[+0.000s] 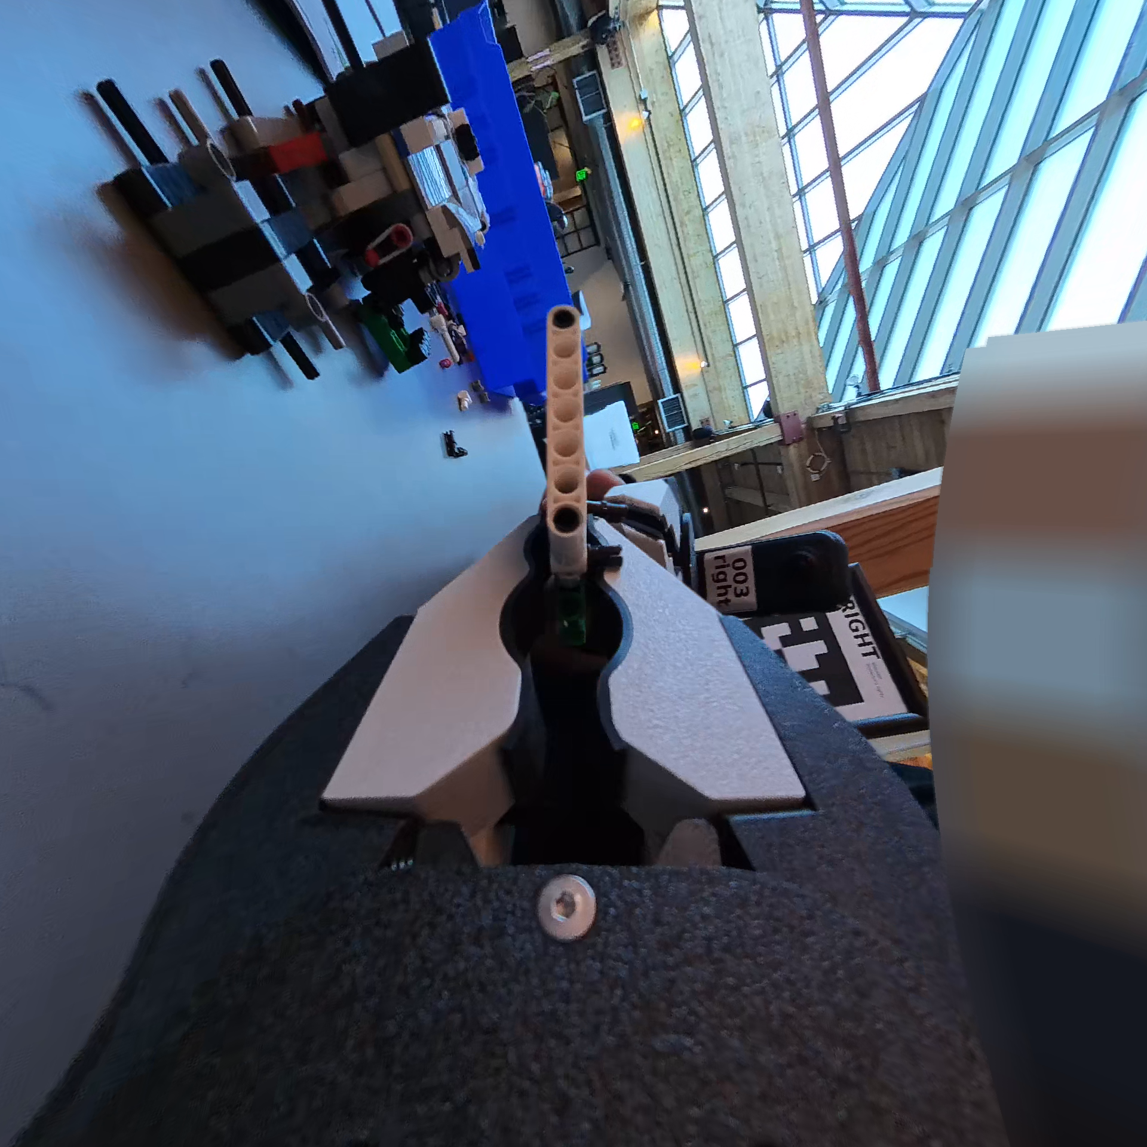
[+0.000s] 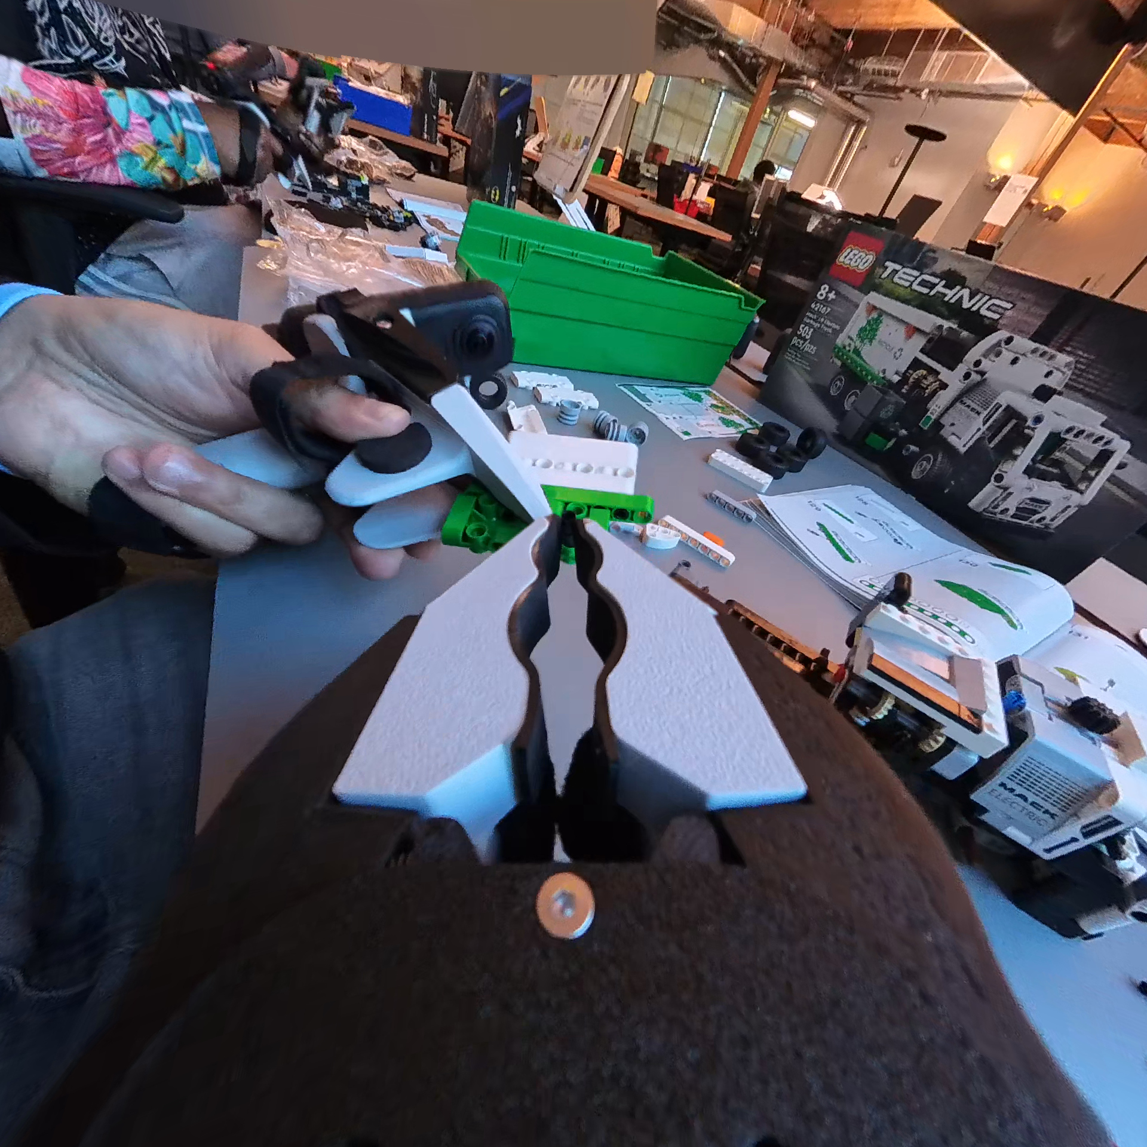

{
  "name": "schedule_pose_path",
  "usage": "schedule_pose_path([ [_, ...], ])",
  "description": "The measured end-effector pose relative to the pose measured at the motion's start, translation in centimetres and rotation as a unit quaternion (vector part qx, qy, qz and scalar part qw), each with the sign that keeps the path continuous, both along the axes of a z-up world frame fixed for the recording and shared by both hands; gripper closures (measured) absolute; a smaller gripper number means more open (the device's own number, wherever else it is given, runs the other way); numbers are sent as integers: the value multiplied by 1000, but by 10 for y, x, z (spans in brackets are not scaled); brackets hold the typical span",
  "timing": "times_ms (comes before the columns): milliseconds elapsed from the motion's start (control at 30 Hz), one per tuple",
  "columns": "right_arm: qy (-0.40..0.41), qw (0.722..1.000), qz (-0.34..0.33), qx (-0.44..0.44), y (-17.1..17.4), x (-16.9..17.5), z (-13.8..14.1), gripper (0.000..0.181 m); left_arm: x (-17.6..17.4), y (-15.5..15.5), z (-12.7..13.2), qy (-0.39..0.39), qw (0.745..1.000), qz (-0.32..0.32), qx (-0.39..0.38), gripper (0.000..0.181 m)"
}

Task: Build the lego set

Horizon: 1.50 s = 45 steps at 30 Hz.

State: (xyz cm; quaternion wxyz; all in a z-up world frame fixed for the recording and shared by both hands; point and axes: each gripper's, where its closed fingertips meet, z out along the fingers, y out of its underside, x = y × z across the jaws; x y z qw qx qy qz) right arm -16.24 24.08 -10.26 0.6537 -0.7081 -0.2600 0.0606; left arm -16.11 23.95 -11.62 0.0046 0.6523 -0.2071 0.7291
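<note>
Left wrist view: a stiff, light holed beam point(image 1: 565, 428) is clenched at its base by the left gripper point(image 1: 568, 562). The right gripper point(image 2: 566, 527) is closed on a small black pin point(image 2: 567, 520), best pinched mid-shaft.

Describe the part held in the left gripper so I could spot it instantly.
In the left wrist view, the left gripper fills the lower frame. Between its fingertips stands a beam, tan and upright, with a row of round holes; nothing else is lifted above the table.

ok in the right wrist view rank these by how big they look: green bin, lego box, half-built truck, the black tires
1. lego box
2. green bin, close to the box in apparent size
3. half-built truck, though it sits nearest the camera and runs off the frame, so its rank is unsure
4. black tires, clearly smallest
</note>
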Motion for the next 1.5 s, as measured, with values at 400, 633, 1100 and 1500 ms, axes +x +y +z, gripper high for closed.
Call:
schedule_pose_path([
  [400, -13, 997, -24, -74, 8, 2, -20, 179, 1, 10, -20, 74, 983, 16, 168, 174],
  [633, -20, 994, -30, -100, 5, 7, -27, 180, 2, 12, -21, 81, 977, 18, 195, 174],
  [1100, -53, 973, -23, -222, -8, 16, -64, 181, 0, 20, -33, 122, 956, 19, 268, 175],
  [1500, -19, 949, -173, -264, -16, 103, -67, 163, -13, -10, -41, 112, 958, -171, 201, 175],
])
